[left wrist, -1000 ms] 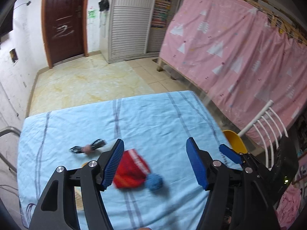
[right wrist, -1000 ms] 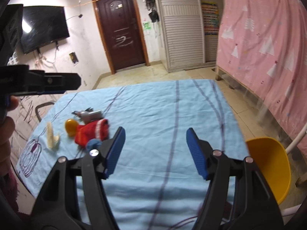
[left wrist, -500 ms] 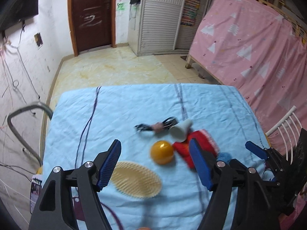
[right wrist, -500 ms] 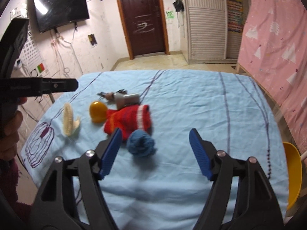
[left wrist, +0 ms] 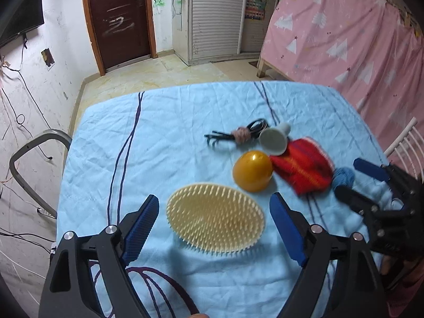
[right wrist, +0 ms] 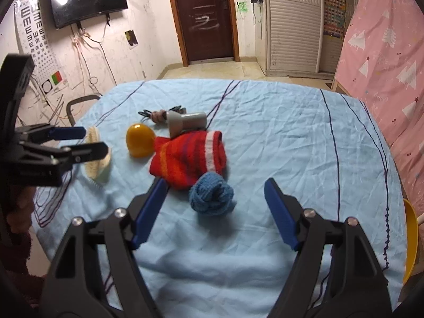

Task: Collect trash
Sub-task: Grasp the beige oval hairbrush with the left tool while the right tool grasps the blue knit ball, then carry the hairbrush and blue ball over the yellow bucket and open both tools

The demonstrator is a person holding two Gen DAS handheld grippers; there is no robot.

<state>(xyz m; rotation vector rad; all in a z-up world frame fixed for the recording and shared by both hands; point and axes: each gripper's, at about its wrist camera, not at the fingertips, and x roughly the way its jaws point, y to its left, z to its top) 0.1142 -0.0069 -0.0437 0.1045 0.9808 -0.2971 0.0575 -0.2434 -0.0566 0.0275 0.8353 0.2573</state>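
Peeking half-hidden behind left gripper [right wrist: 79, 143], comb [right wrist: 96, 164], blurred blue sock ball [left wrist: 343, 177]

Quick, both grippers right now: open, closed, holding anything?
Left gripper: open, jaws just widening, empty, above the cream brush.
Right gripper: open, jaws just widening, empty, over the blue yarn ball.

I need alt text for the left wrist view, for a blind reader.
The open left claw hovers over a cream oval brush on a blue tablecloth. Beyond lie an orange ball and a red knitted sock.
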